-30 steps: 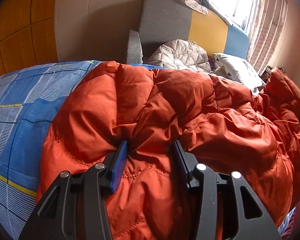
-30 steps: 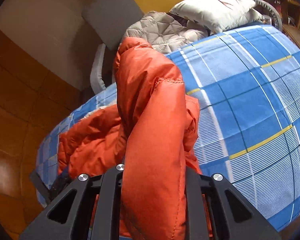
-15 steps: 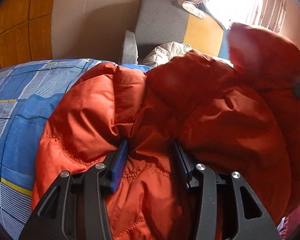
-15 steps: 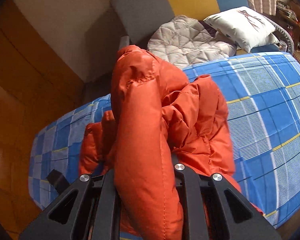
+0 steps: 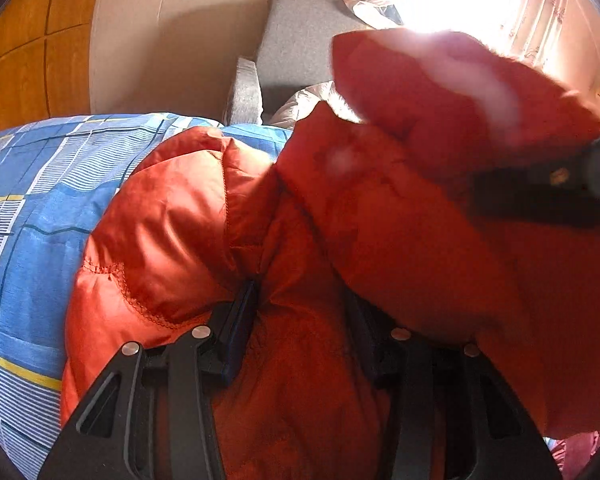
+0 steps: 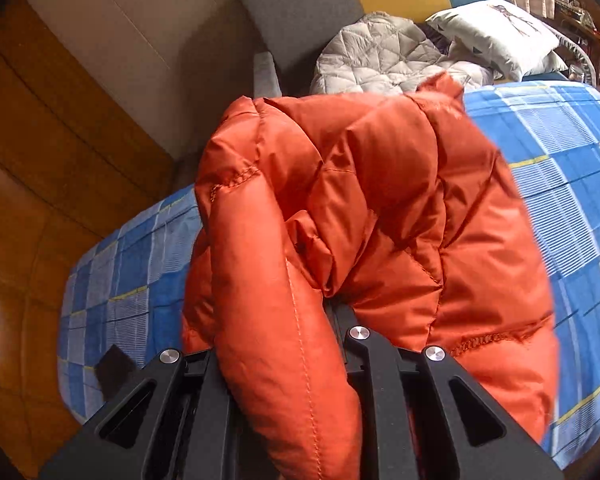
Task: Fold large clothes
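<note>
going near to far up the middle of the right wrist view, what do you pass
right gripper → orange puffer jacket clamped in it → pale quilted jacket → grey headboard panel

The left wrist view looks forward and downward along its fingers, very near the orange jacket [image 5: 300, 240], facing the far grey sofa [image 5: 300, 36] and bright window. The right wrist view looks down more steeply — also close. Both share the jacket, the blue checked bed cover [image 6: 572, 184] and the sofa.
</note>
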Available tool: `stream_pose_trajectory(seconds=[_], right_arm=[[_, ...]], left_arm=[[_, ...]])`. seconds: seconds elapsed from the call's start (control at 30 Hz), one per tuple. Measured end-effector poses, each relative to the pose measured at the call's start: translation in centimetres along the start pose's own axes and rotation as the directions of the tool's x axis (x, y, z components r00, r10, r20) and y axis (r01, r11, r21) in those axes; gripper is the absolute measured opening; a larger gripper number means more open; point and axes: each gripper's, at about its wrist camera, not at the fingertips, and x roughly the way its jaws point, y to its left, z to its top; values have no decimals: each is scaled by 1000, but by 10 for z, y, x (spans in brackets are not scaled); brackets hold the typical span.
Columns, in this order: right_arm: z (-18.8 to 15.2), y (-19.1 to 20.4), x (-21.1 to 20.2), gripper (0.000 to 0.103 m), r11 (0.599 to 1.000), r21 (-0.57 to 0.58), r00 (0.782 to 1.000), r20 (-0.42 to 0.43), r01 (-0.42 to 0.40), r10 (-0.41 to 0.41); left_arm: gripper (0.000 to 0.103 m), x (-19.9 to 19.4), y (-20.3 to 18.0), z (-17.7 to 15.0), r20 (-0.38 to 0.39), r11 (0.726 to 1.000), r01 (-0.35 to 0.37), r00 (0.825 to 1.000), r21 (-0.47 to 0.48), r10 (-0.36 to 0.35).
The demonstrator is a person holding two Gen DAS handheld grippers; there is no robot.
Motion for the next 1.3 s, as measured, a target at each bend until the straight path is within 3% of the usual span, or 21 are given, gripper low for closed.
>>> stream_pose_trajectory(seconds=[0.17,0.37,0.53,0.73,1.03,1.07,1.1,1.17,1.3], right_arm=[[-14,10,23,15,1000,-11,1000,-16,-18,18],[-28,19,41,15,998,-35,998,-35,-54,53],[-33,21,39,16,996,-44,996,-29,-81,80],[-33,13,29,27,984,-64,986,-28,-163,162],[-45,7,10,34,963,-100,968,-7,-251,251],[-46,3,6,38,959,-103,964,-8,-264,265],[-47,1,3,57,950,-105,956,-13,-294,294],[-46,0,-6,71,928,-110,934,-24,-356,356],[-50,6,-14,73,923,-145,933,-21,-357,358]], left_arm=[[35,-21,27,-1,12,994,62,998,-85,-61],[34,-43,51,-5,16,991,72,997,-111,-70],[31,-42,55,-5,3,991,70,998,-110,-70],[28,-49,76,3,34,963,156,988,-221,-152],[28,-61,79,5,44,963,163,987,-213,-157],[28,-63,78,5,46,963,164,986,-214,-158],[28,-66,77,6,50,962,167,986,-216,-159],[28,-67,78,8,59,962,173,985,-212,-164],[28,-80,79,10,82,955,203,979,-214,-189]])
